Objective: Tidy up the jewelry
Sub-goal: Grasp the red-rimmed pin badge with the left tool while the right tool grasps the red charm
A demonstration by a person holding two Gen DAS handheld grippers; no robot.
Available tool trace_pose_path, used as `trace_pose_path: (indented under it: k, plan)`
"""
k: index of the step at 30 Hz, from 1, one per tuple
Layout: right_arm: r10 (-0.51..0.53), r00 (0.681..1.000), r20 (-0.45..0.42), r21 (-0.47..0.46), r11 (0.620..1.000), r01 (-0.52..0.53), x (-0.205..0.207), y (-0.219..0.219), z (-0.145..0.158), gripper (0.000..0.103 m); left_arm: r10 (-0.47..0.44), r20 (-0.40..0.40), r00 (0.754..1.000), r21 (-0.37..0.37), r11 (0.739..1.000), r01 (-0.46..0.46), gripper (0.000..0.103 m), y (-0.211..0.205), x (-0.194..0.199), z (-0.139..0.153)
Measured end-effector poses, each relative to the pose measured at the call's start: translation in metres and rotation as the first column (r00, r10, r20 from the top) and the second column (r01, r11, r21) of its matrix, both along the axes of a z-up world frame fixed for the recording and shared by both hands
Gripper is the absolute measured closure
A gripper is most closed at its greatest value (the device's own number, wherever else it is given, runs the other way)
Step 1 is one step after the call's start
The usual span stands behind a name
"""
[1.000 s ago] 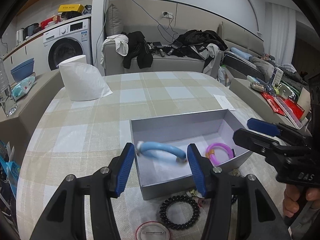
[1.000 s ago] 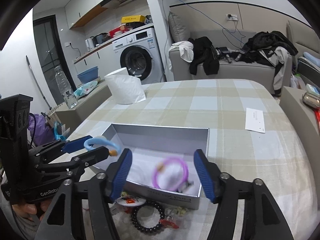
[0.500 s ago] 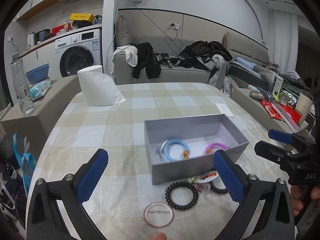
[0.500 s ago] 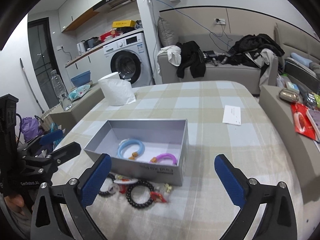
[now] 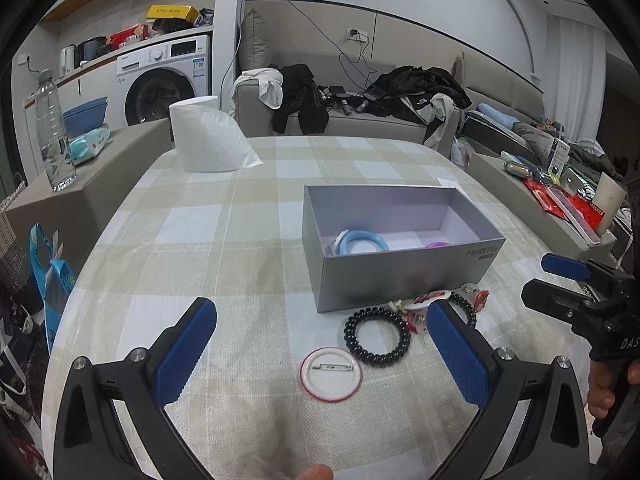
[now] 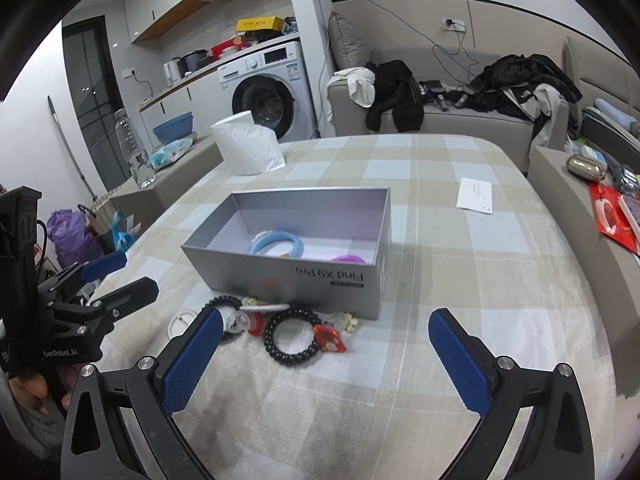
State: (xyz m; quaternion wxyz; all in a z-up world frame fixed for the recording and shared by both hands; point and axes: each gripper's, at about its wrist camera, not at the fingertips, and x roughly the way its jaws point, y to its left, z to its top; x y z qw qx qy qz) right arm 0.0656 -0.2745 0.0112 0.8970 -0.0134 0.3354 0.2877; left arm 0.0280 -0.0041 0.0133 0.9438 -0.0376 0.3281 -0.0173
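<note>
A grey box (image 5: pixel 404 276) (image 6: pixel 288 280) stands on the checked tablecloth. Inside lie a light blue bracelet (image 5: pixel 362 240) (image 6: pixel 277 242) and a purple bracelet (image 5: pixel 438 245) (image 6: pixel 349 259). In front of the box lie a black bead bracelet (image 5: pixel 377 337) (image 6: pixel 291 336), a second black one (image 6: pixel 224 303), a round red-rimmed pin badge (image 5: pixel 331 374) and small red and clear trinkets (image 5: pixel 424 308) (image 6: pixel 330 338). My left gripper (image 5: pixel 322 354) is open and empty, held back from the box. My right gripper (image 6: pixel 326 356) is open and empty, also in front of the box.
A paper towel roll (image 5: pixel 204 140) (image 6: pixel 248 146) stands at the table's far left. A white card (image 6: pixel 474 195) lies at the far right. A water bottle (image 5: pixel 54 132) stands on a side bench. A sofa with clothes (image 5: pixel 360 112) is behind the table.
The left gripper let the blue bracelet go into the box. Both grippers opened wide and pulled back from the box toward the near table edge.
</note>
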Motion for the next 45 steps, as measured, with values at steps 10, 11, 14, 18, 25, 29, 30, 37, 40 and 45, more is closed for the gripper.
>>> trace_pose_path:
  k: [10, 11, 14, 18, 25, 29, 30, 37, 40, 45]
  plan:
    - [0.042, 0.999, -0.031, -0.015, 0.999, -0.043, -0.002, 0.004, -0.010, 0.010, -0.006, -0.066, 0.998, 0.031, 0.999, 0.008, 0.001, 0.003, -0.006, -0.017]
    - [0.044, 0.999, -0.030, -0.014, 0.999, -0.044, -0.002, 0.005, -0.010, 0.010, -0.004, -0.073, 0.997, 0.034, 0.999, 0.007, 0.001, 0.003, -0.006, -0.019]
    - [0.048, 0.998, -0.029, -0.010, 0.999, -0.048, -0.002, 0.005, -0.010, 0.011, -0.022, -0.100, 0.995, 0.032, 0.999, 0.026, 0.001, 0.003, -0.005, -0.023]
    - [0.047, 0.998, -0.035, -0.010, 0.999, -0.047, -0.002, 0.006, -0.012, 0.011, -0.046, -0.127, 0.991, 0.043, 0.998, 0.052, 0.003, 0.000, -0.004, -0.028]
    - [0.039, 0.998, -0.039, -0.016, 0.999, -0.040, -0.002, 0.008, -0.014, 0.011, -0.078, -0.170, 0.982, 0.049, 0.995, 0.088, 0.027, -0.004, -0.003, -0.035]
    - [0.034, 0.998, -0.046, -0.019, 0.999, -0.035, -0.001, 0.007, -0.016, 0.011, -0.092, -0.193, 0.977, 0.045, 0.994, 0.102, 0.042, -0.005, -0.003, -0.038]
    - [0.032, 0.998, -0.048, -0.019, 0.999, -0.033, 0.000, 0.007, -0.016, 0.011, -0.096, -0.198, 0.975, 0.045, 0.993, 0.107, 0.044, -0.005, -0.003, -0.038]
    - [0.033, 0.998, -0.051, -0.019, 0.999, -0.034, 0.001, 0.008, -0.018, 0.011, -0.108, -0.213, 0.971, 0.059, 0.991, 0.124, 0.048, -0.010, -0.001, -0.040]
    - [0.031, 0.998, -0.060, -0.023, 0.999, -0.033, 0.003, 0.008, -0.020, 0.011, -0.109, -0.207, 0.972, 0.068, 0.990, 0.125, 0.063, -0.012, 0.000, -0.039]
    - [0.025, 0.996, -0.085, -0.035, 0.999, -0.028, 0.007, 0.011, -0.027, 0.011, -0.117, -0.202, 0.972, 0.057, 0.990, 0.131, 0.066, -0.011, 0.000, -0.039]
